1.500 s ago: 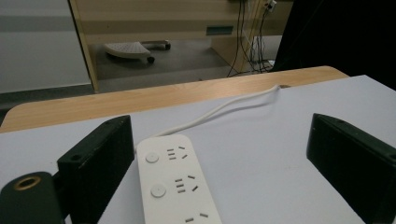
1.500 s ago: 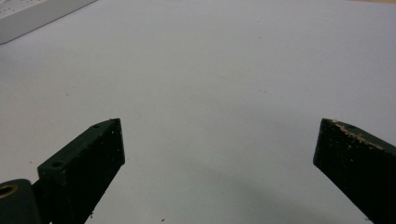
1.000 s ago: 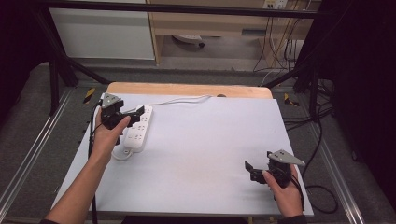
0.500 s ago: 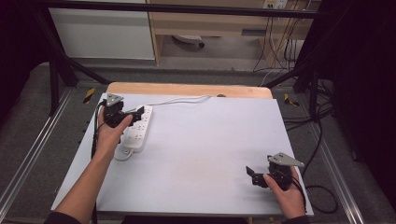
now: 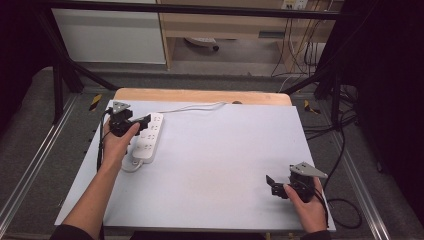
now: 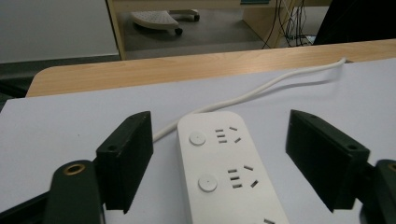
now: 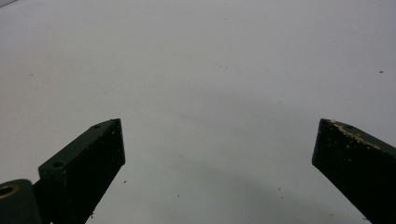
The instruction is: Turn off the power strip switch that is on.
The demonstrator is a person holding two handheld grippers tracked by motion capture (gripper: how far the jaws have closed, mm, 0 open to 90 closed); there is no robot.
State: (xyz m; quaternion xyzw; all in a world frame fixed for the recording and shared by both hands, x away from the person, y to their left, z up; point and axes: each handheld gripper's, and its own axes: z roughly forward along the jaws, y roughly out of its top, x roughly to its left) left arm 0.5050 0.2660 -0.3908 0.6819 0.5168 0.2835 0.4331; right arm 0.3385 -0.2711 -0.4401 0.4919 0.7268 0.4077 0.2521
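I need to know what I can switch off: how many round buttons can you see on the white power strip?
2: on the power strip, one button at its far end, another nearer the camera. More may lie below the frame edge.

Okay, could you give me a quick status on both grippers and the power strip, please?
Left gripper closing, jaws astride the power strip, pads not touching. Right gripper open over bare table. Nothing in the way.

White smooth plastic power strip [image 6: 224, 172], slight sheen, rubbery white cable [image 6: 261, 88]. Pale grey matt sheet covering the table [image 5: 225, 165], lightly speckled; bare light wood edge strip [image 5: 200, 96]. Black matt plastic jaws; grey metal-looking three-cornered plate [image 5: 307, 169].
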